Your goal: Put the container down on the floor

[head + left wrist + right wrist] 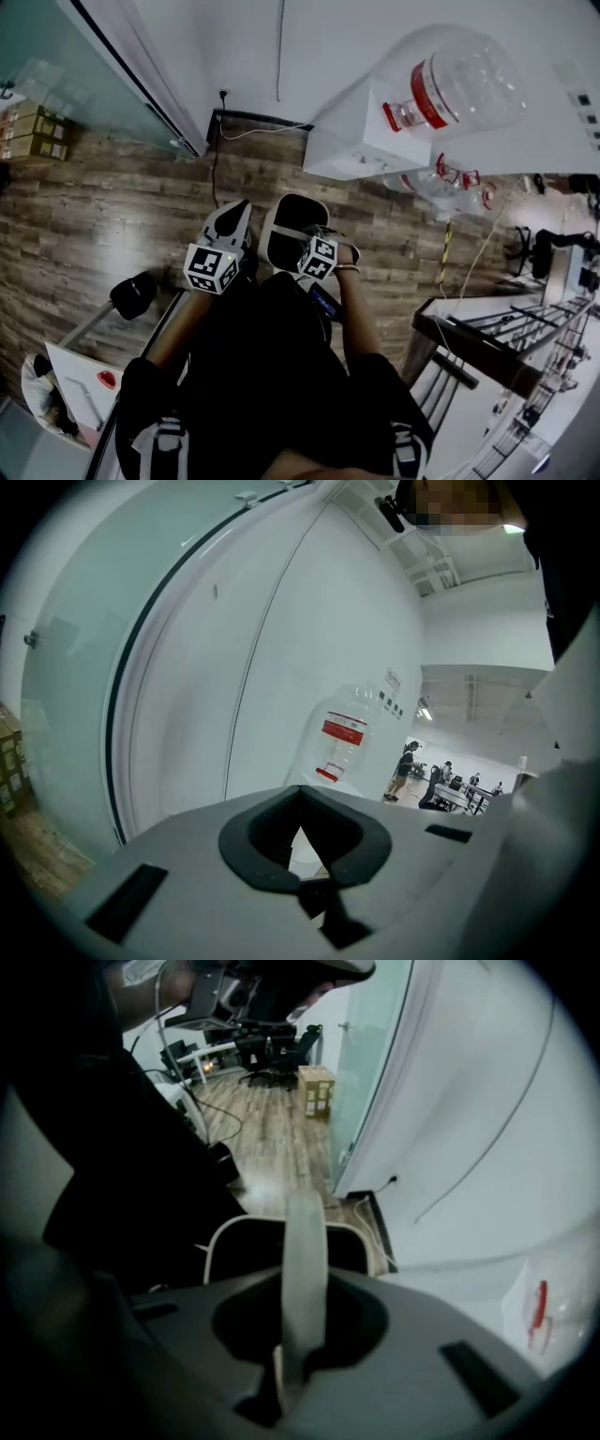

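Note:
The container [286, 234] is a dark bin with a white rim. It hangs above the wooden floor [112, 206] in front of the person's legs in the head view. My right gripper [314, 246] points steeply down and is shut on the container's pale strap handle [305, 1241], which runs up between its jaws. The white rim [244, 1227] shows just beyond them. My left gripper [234, 214] is level beside the container on the left. Its jaws meet, and I see nothing gripped between them [300, 794].
A white water dispenser [366, 131] with an upturned clear bottle [450, 84] stands against the white wall ahead. More bottles [441, 178] lie beside it. A glass partition [84, 66] is at left with cardboard boxes [33, 131]. A metal rack [506, 356] is at right.

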`<action>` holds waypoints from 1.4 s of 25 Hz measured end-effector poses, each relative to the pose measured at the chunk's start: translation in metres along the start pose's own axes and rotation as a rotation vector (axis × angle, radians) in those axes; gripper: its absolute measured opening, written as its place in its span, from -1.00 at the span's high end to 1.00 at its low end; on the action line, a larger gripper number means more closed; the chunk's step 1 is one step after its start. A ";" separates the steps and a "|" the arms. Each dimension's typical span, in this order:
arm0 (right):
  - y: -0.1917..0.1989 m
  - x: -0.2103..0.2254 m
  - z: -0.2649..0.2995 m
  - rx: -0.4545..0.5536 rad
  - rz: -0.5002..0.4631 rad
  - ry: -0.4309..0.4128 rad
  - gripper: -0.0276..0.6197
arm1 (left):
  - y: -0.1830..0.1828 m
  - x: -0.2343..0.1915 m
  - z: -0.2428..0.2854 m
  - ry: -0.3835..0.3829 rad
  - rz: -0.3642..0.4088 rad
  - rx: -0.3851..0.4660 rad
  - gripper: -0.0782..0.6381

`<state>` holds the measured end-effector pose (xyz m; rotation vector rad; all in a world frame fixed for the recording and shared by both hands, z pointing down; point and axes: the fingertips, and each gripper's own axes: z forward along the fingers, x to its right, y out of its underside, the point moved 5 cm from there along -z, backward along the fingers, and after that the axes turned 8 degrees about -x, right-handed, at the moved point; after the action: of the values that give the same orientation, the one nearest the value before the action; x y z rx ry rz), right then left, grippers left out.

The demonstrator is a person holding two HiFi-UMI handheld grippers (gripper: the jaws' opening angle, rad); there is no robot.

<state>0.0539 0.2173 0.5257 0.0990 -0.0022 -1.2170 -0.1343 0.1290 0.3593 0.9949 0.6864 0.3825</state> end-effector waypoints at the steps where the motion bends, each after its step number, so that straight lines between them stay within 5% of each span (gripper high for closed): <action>1: -0.005 0.009 0.001 0.000 0.000 0.008 0.79 | -0.005 -0.006 0.003 0.000 0.005 0.003 0.70; 17: -0.026 0.122 0.059 0.001 -0.077 -0.003 0.79 | -0.035 -0.040 0.081 -0.034 0.002 0.018 0.70; 24: -0.032 0.177 0.122 -0.028 -0.123 -0.012 0.79 | -0.032 -0.069 0.133 -0.089 -0.046 0.027 0.70; 35: -0.041 0.250 0.233 -0.045 -0.163 0.005 0.79 | -0.010 -0.110 0.204 -0.069 -0.051 0.033 0.70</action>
<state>0.0895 -0.0480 0.7412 0.0637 0.0386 -1.3791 -0.0751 -0.0697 0.4629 1.0154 0.6563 0.2914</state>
